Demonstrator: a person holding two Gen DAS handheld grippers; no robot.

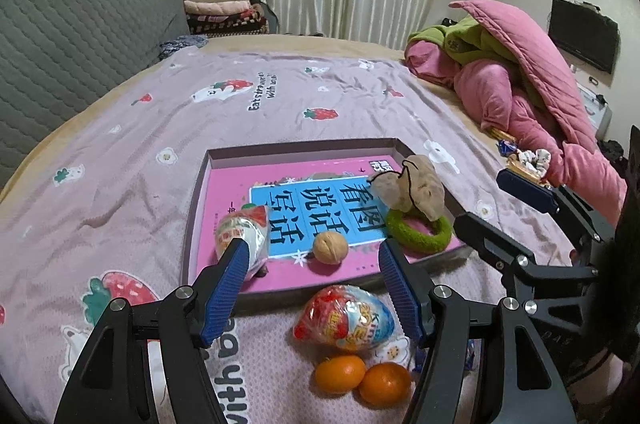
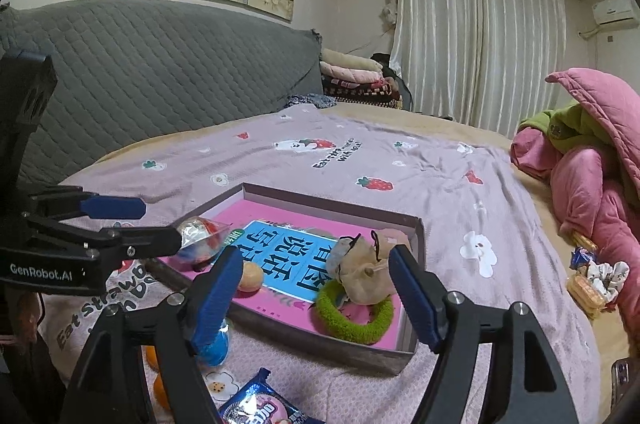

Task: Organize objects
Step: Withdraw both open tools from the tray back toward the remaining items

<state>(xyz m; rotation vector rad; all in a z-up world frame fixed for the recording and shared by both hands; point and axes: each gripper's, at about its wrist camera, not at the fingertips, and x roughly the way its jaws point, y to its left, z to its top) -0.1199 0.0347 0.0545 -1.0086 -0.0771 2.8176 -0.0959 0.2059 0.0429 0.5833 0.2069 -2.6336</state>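
Both hand-held grippers, left [image 1: 312,256] and right [image 2: 314,274], hang spread and empty over the box [image 1: 304,148] on the bed. Outside its near wall lie a wrapped egg [image 1: 346,318] and two oranges [image 1: 340,374]. Risk: round fruit may roll off soft bedding when nudged.

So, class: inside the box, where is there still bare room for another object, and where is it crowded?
Free: the far half of the box, over the pink book toward the back wall. Crowded: the near edge, from the wrapped snack past the walnut to the green ring and beige pouch.
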